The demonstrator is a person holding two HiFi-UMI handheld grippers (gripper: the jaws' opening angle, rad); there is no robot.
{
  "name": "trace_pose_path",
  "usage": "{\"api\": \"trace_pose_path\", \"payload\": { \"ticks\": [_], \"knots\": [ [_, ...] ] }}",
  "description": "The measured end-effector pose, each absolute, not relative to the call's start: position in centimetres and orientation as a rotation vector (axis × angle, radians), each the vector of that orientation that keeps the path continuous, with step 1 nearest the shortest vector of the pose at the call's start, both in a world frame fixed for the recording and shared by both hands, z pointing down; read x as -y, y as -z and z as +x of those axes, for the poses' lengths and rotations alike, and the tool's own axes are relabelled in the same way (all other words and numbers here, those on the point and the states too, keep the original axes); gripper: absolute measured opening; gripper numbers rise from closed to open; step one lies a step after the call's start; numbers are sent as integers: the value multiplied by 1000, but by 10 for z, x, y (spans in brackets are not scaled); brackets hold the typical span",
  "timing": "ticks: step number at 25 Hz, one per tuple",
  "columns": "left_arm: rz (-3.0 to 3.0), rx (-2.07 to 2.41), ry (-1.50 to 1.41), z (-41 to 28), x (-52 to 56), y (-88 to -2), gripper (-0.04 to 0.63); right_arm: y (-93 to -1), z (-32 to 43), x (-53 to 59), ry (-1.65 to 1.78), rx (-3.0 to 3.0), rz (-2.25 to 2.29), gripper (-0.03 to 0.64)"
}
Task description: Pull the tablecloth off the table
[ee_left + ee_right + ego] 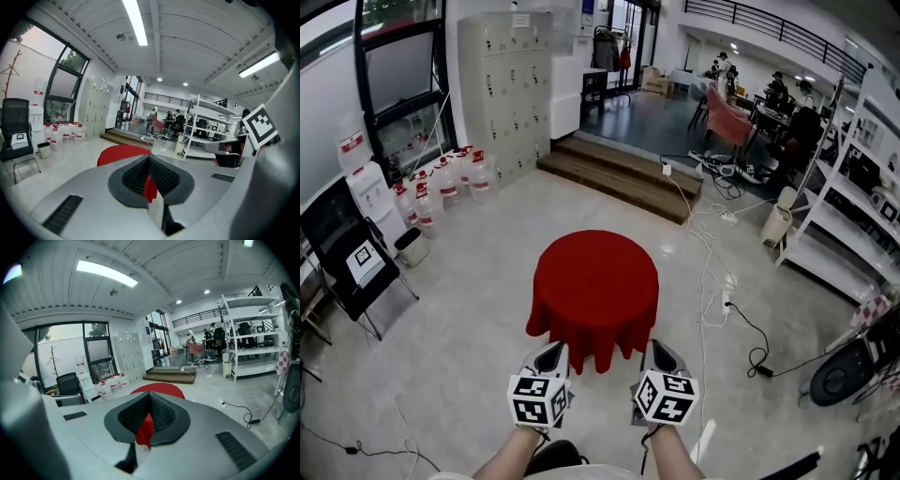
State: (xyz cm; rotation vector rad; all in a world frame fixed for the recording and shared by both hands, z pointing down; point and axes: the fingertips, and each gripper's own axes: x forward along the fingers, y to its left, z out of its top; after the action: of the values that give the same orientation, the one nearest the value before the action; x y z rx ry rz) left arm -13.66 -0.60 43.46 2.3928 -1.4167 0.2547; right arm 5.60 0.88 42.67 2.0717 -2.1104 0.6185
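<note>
Red fabric fills the middle of the head view: the tablecloth (595, 281) lies over a round bench, top fully covered and skirt hanging all round, so we can't see the bench itself. We have the left hand-held gripper (553, 352) and the right hand-held gripper (657, 350) at the near hem, side by side, a bit apart. Both are pressed together on cloth. In the left gripper view a fold of red sits pinched btwn the dark ribbed pads (164, 176). Same in the right gripper view, w/ a red tab squeezed btwn its pads (161, 414).

Progress, as we judge it: grip is done on both sides. The pull itself has hardly got anywhere, since the cloth sits centred on the top and no bare bench edge shows. The near hem looks drawn out toward us a little vs. the rest of the skirt, but that's all.

Left to do: drag the whole cloth toward us till the far edge slides across the top & drops clear. Nothing stands on the cloth, so we see no risk of tipping anything. Floor cables (709, 267) lie to the right, apart from the bench.
</note>
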Motion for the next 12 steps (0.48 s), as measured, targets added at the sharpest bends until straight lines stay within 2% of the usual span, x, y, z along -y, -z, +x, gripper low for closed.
{"api": "trace_pose_path", "payload": {
  "ticks": [12],
  "knots": [
    [2386,1394,-242,-125,38,-443,17,-437,78,10,-625,2052,2096,25]
  ]
}}
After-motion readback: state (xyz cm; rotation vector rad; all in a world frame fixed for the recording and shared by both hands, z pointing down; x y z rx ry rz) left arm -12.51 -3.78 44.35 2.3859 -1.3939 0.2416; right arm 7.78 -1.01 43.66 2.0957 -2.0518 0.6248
